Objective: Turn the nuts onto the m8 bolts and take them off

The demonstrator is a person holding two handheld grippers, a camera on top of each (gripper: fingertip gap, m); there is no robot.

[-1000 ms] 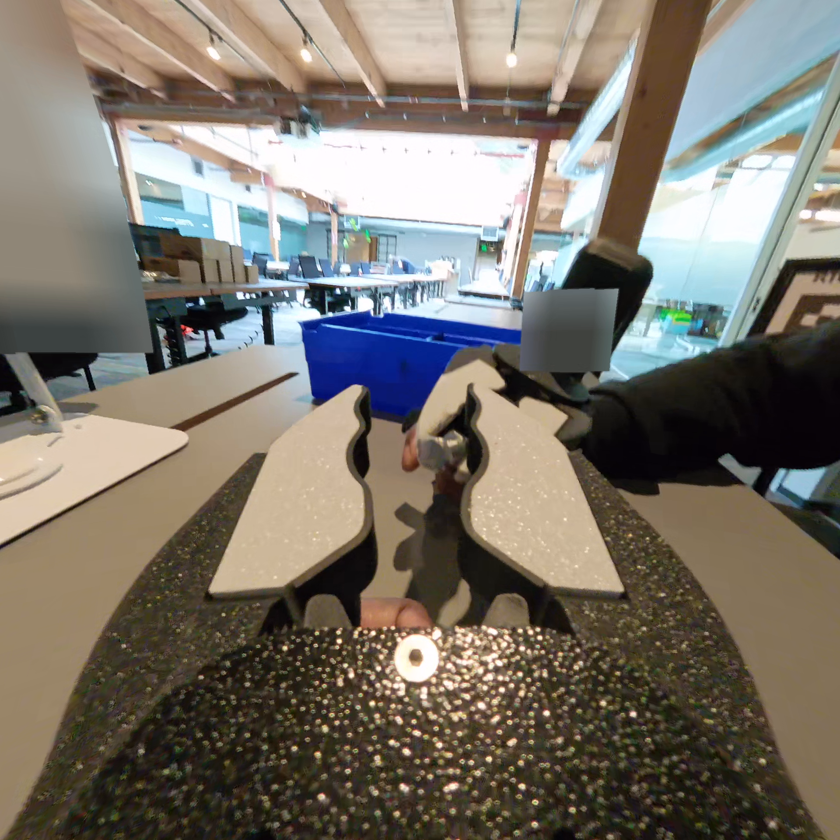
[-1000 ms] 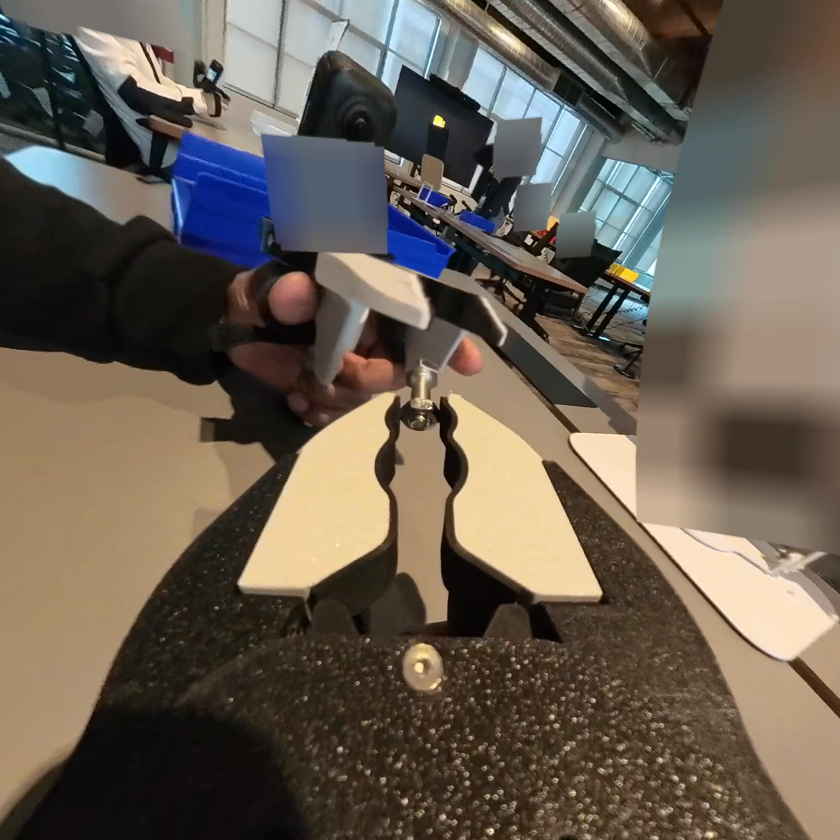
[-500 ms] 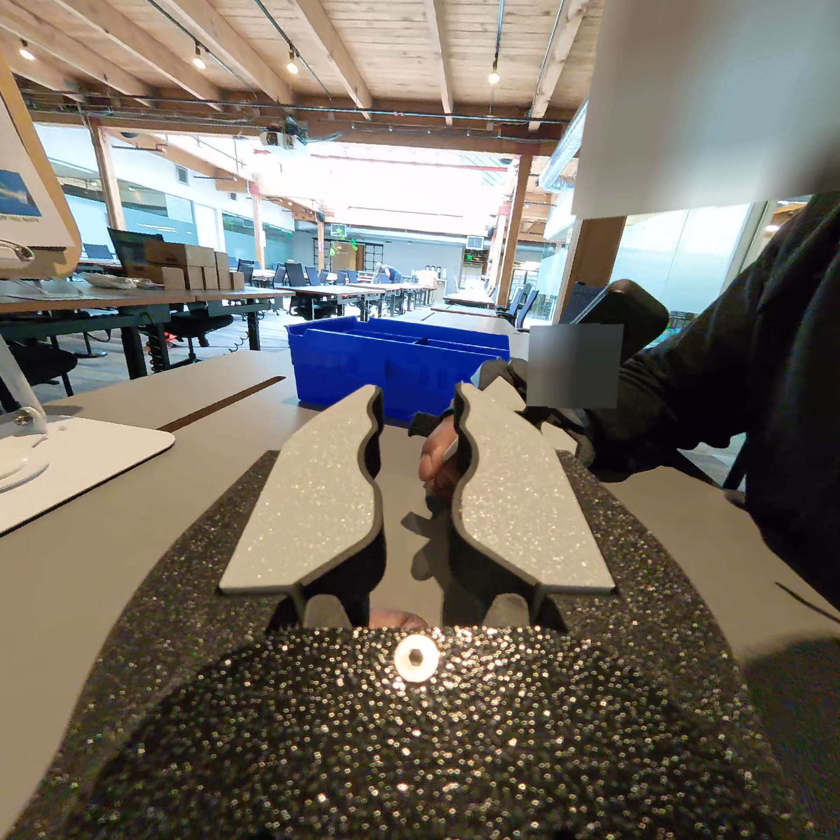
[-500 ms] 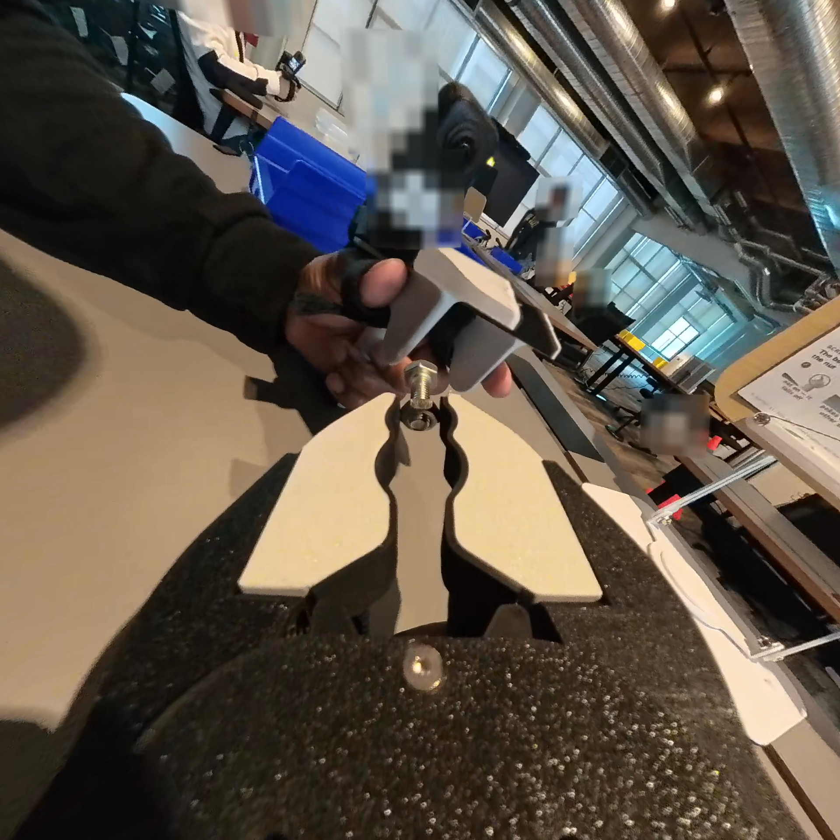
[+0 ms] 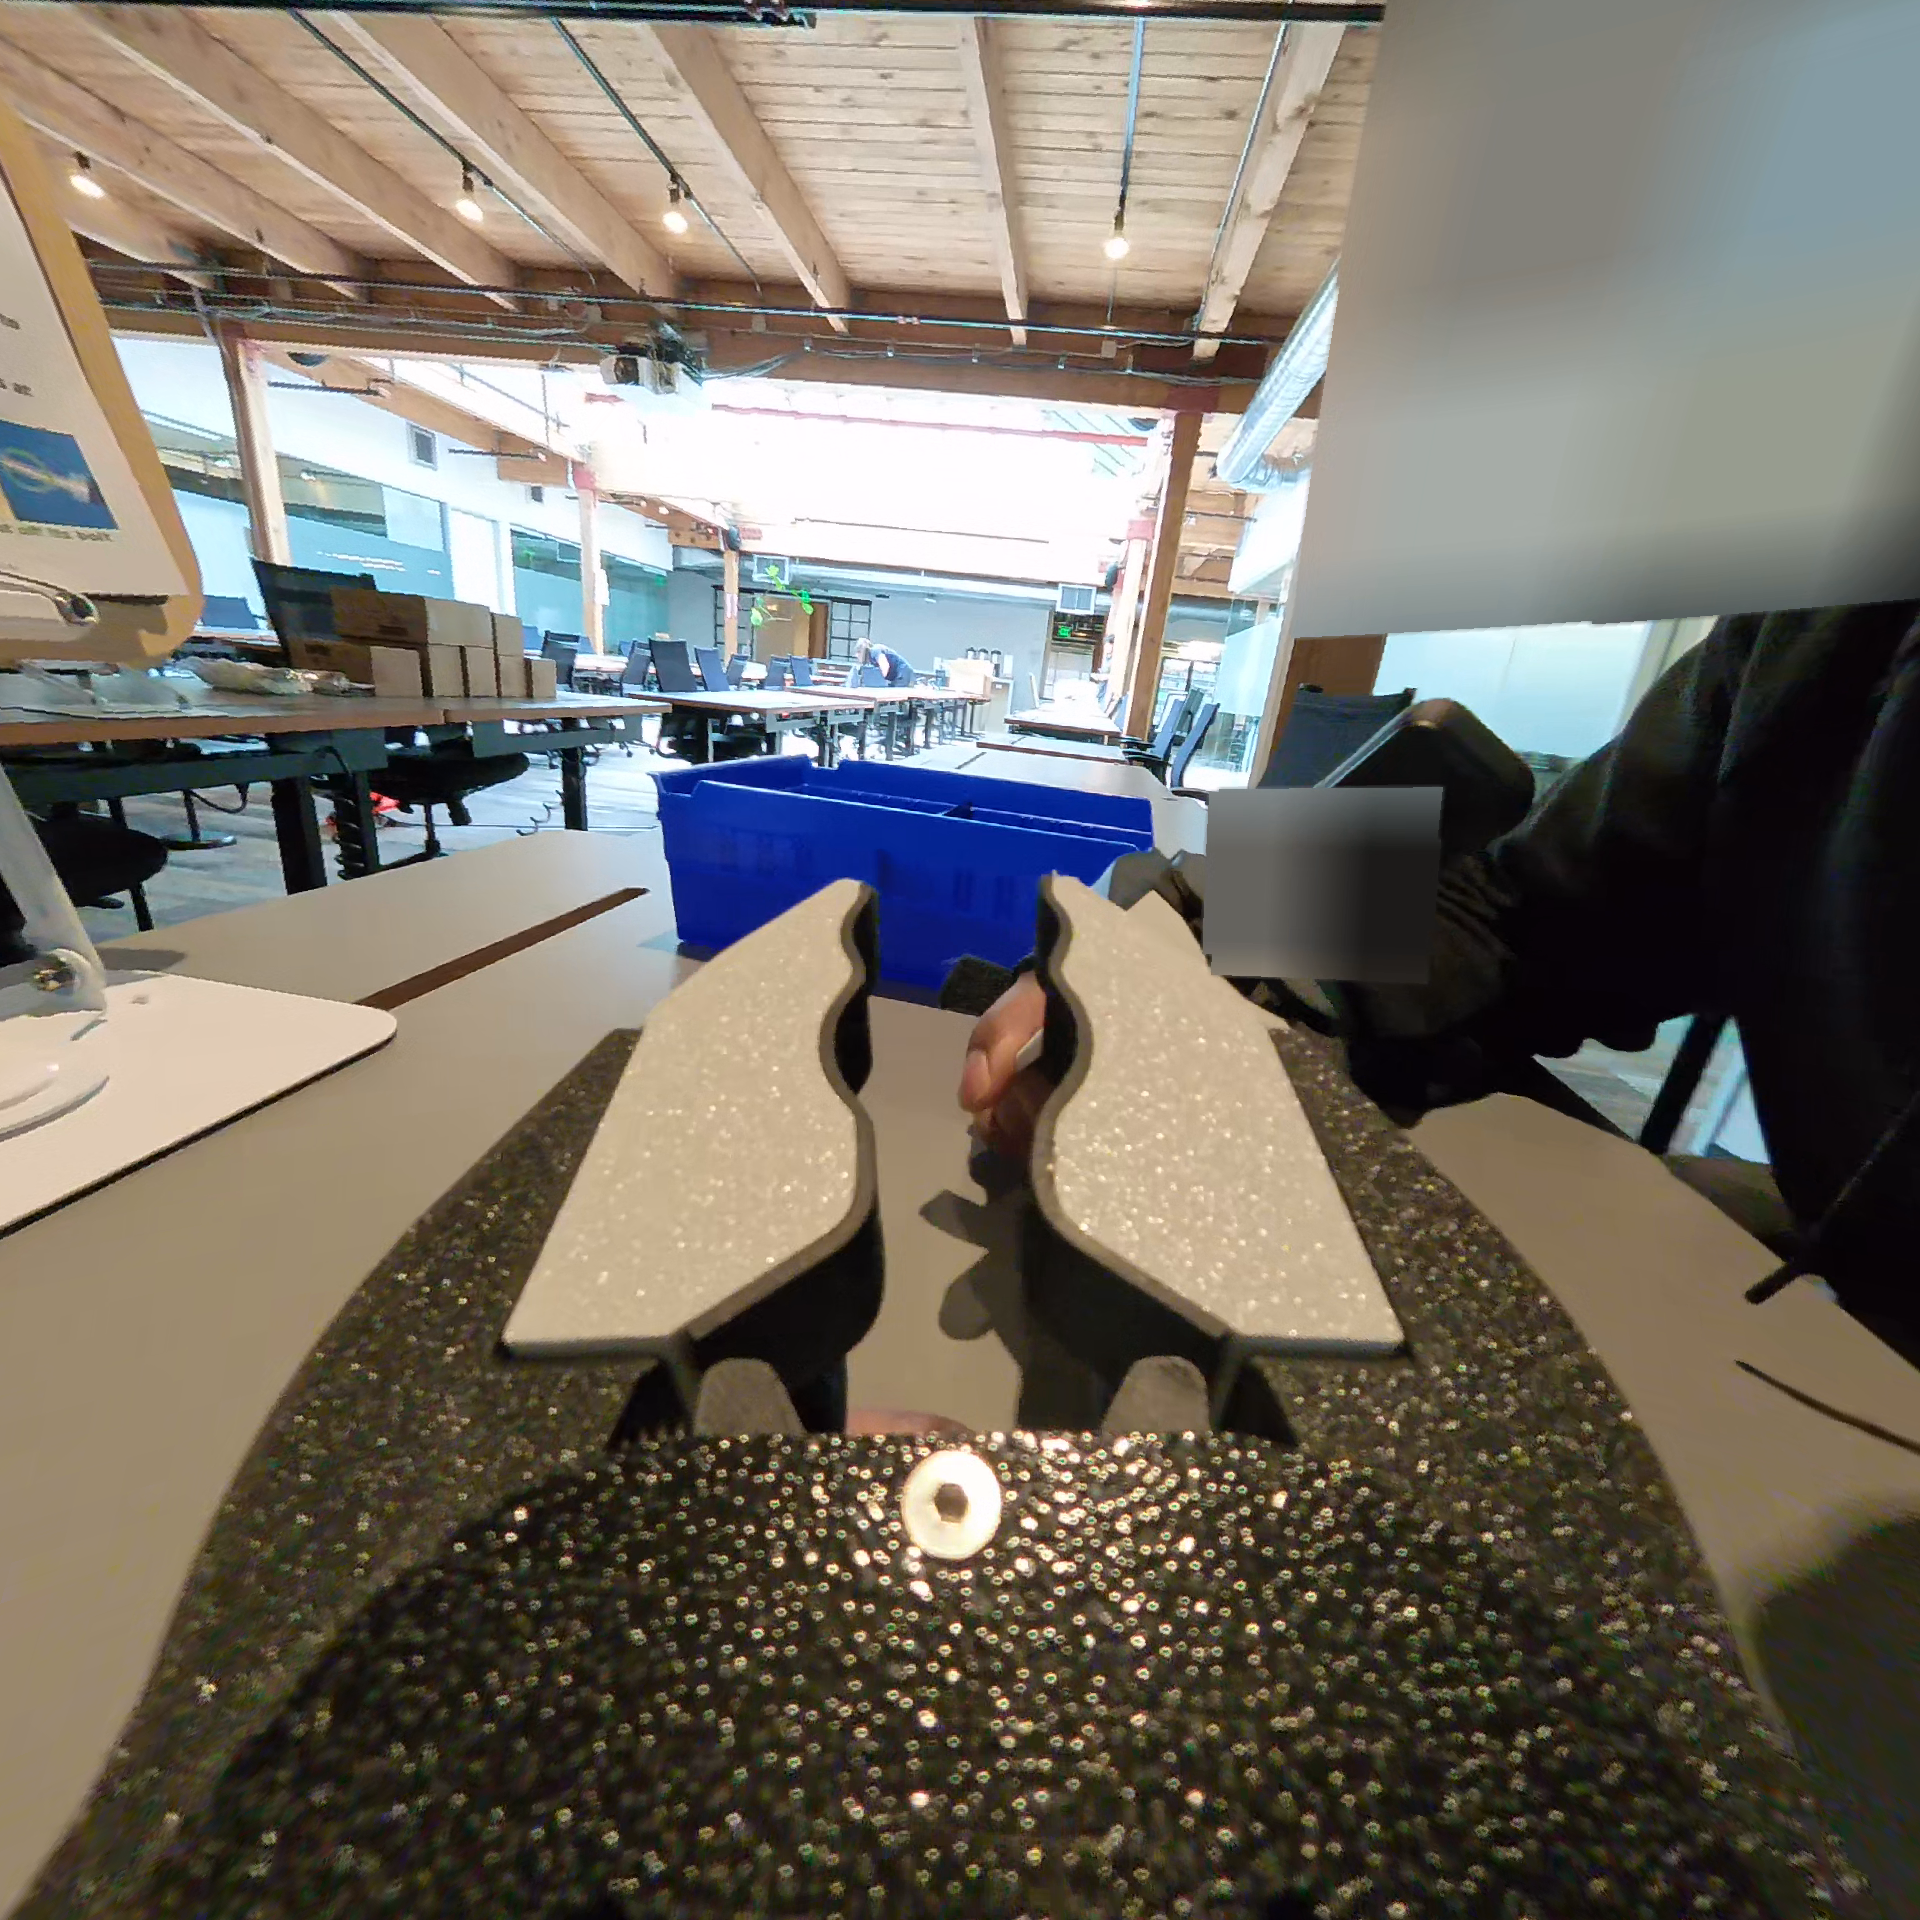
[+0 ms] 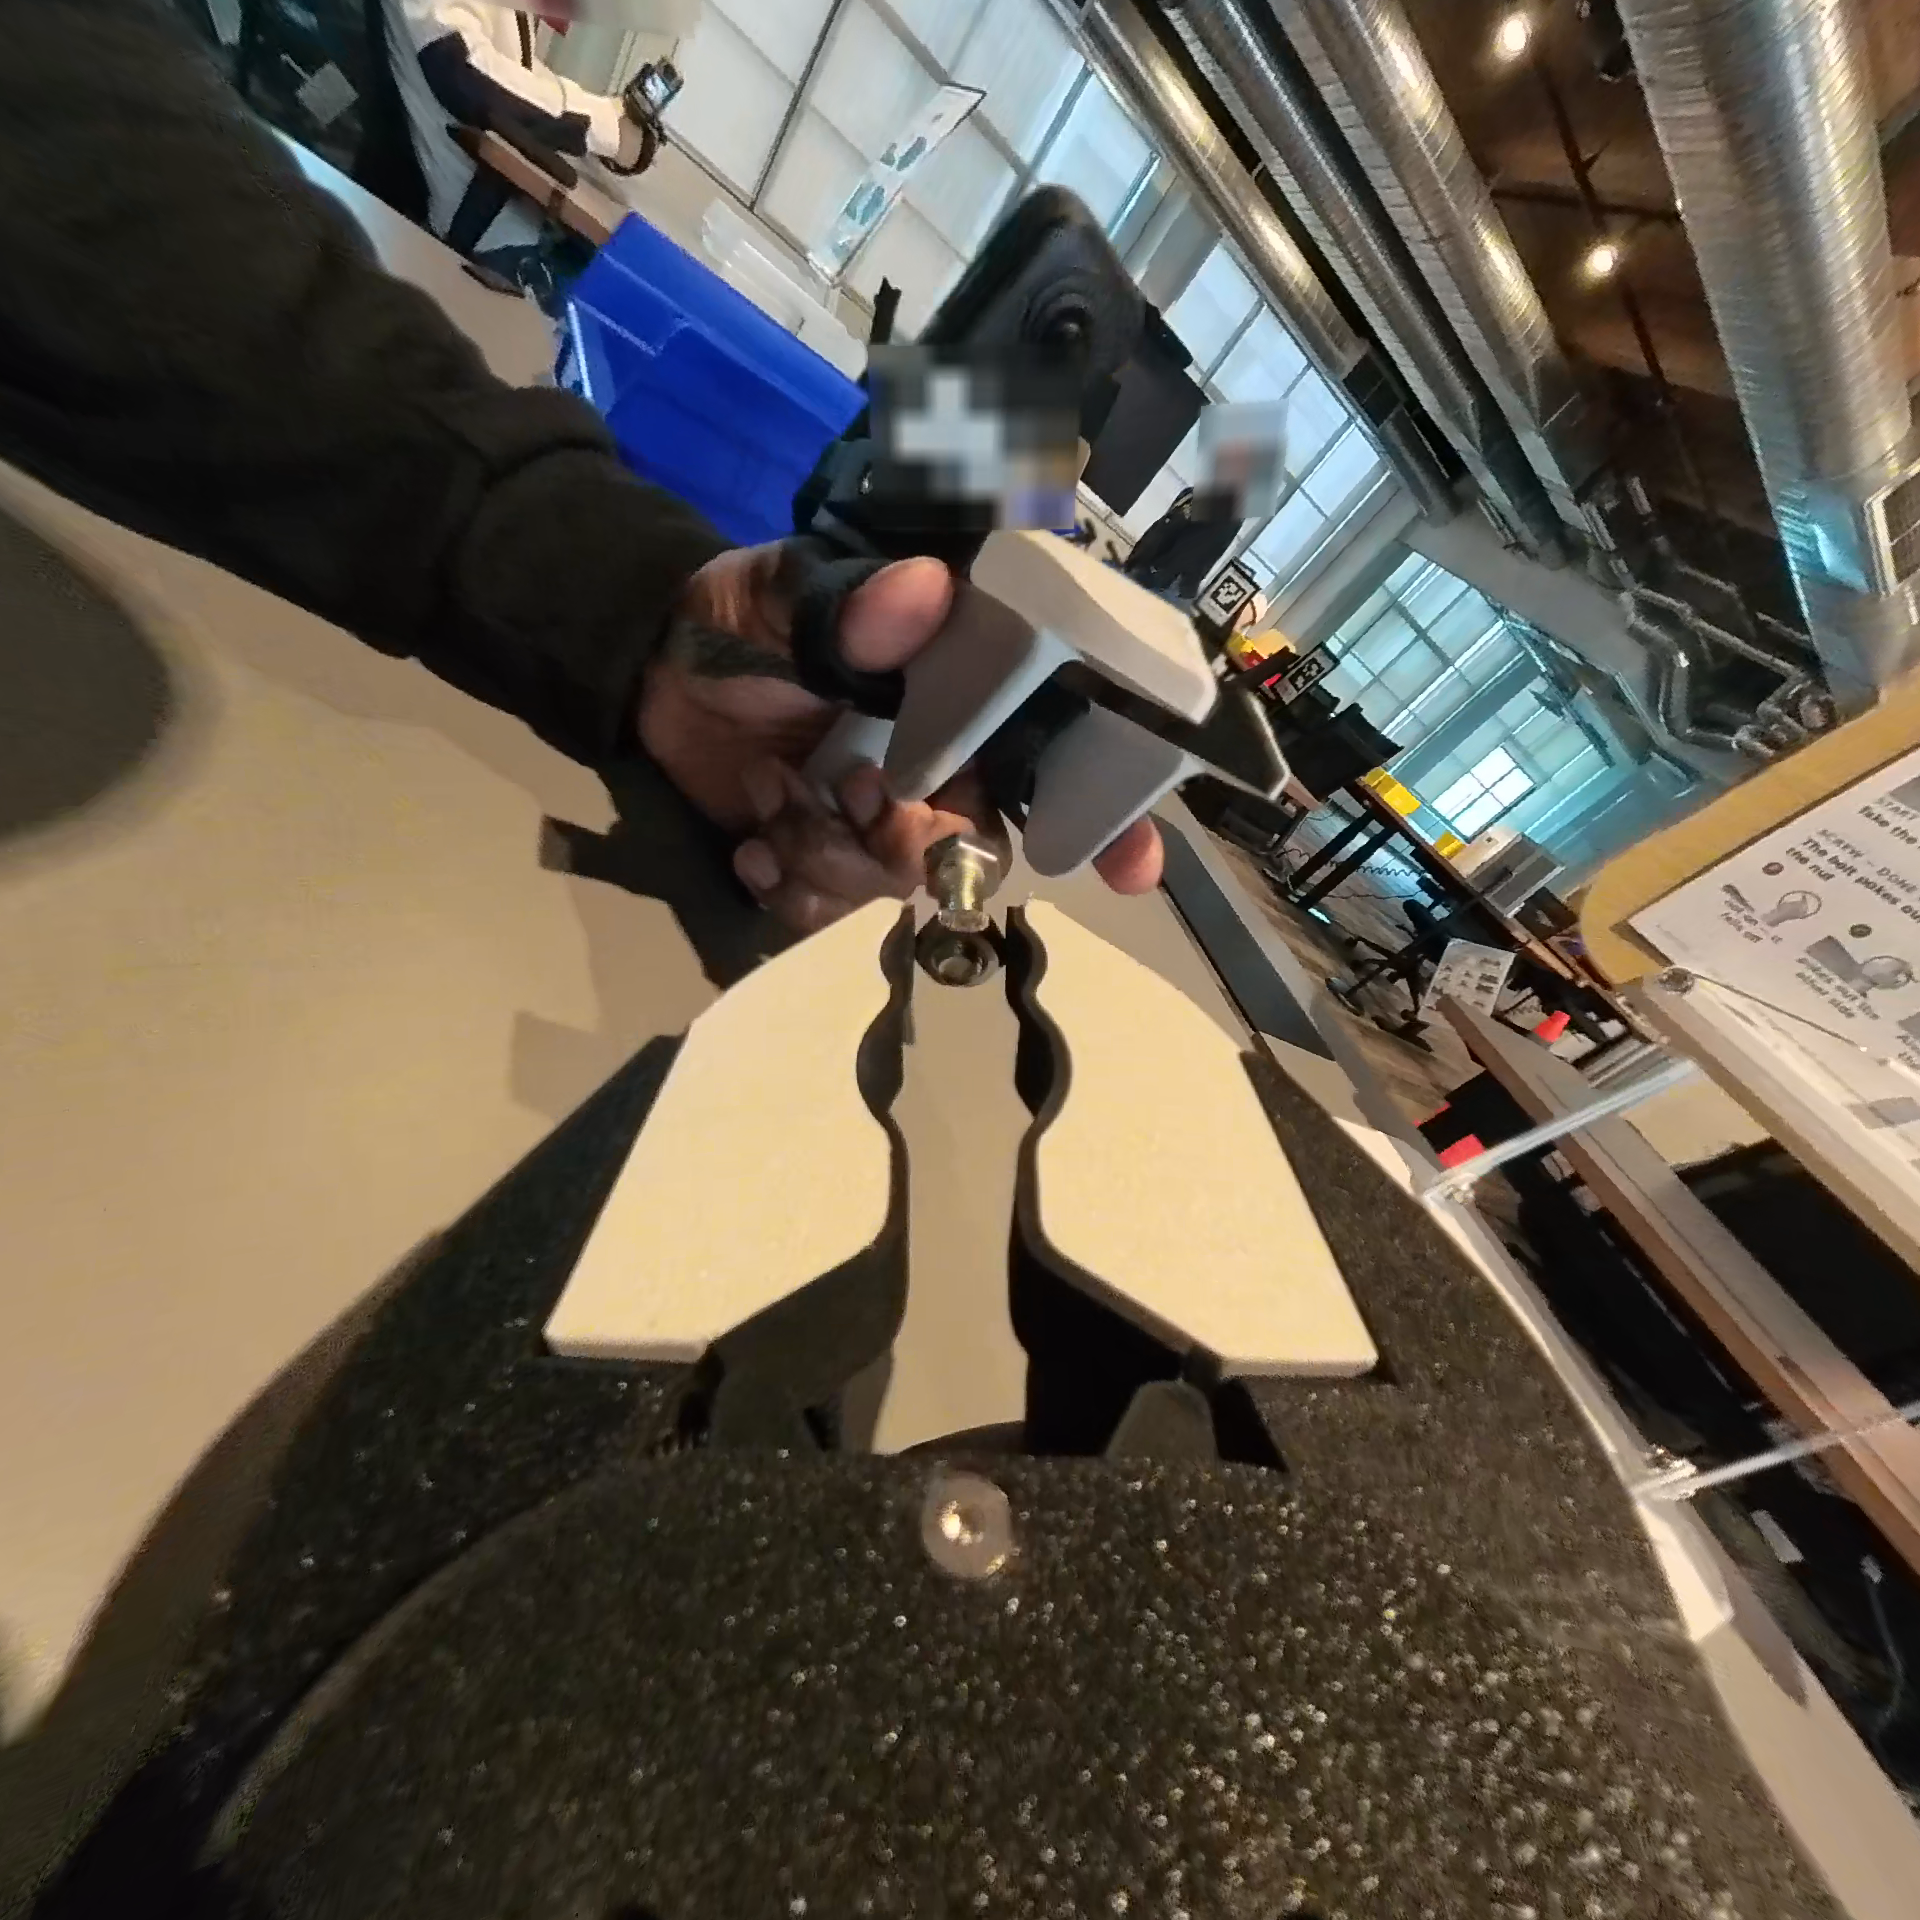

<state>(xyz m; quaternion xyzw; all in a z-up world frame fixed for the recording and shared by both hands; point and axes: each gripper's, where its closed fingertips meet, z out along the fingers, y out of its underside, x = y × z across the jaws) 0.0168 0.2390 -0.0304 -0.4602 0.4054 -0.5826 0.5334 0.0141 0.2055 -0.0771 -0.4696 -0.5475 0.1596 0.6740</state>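
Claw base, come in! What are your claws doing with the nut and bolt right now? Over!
Left claw open, empty. Right claw shut on the nut, bolt tip meeting it. Nothing blocking. Over.

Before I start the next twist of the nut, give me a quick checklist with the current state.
1. Nut clamped in the right gripper jaws: ok.
2. Bolt tip meets the nut, roughly in line: ok.
3. Threads engaged: cannot tell.
4. Left gripper jaws on the bolt: not ok; they stand apart with nothing between them.
5. Bolt head held firm: cannot tell; it is hidden among the hand.
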